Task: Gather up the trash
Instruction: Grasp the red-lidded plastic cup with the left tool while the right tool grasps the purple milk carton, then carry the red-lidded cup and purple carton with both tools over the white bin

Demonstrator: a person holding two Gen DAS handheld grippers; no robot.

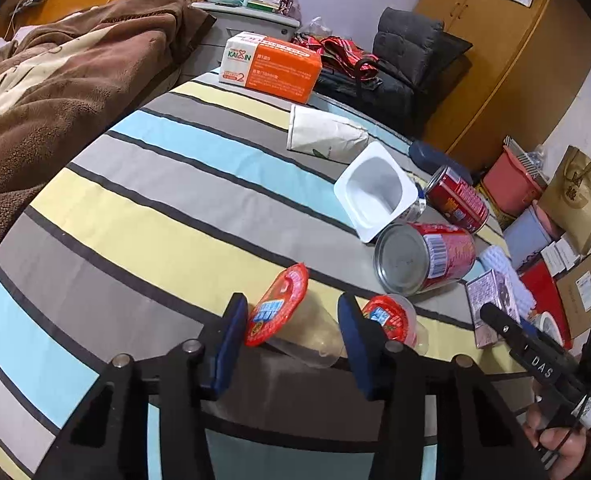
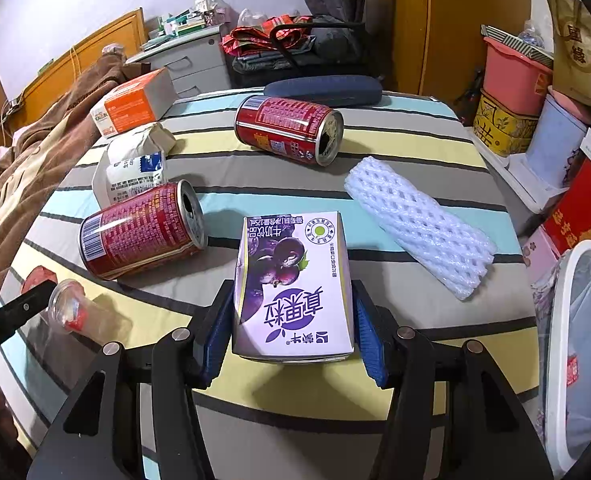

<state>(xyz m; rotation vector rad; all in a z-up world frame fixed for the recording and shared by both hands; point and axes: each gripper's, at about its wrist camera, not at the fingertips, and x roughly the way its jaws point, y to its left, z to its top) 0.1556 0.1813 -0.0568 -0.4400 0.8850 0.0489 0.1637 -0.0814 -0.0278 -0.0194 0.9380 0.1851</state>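
Between the right tool's (image 2: 293,334) pads, purple milk carton (image 2: 291,280).

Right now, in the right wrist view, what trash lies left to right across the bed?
Clear cup → near red can → purple milk carton between the right gripper pads → white foam net.
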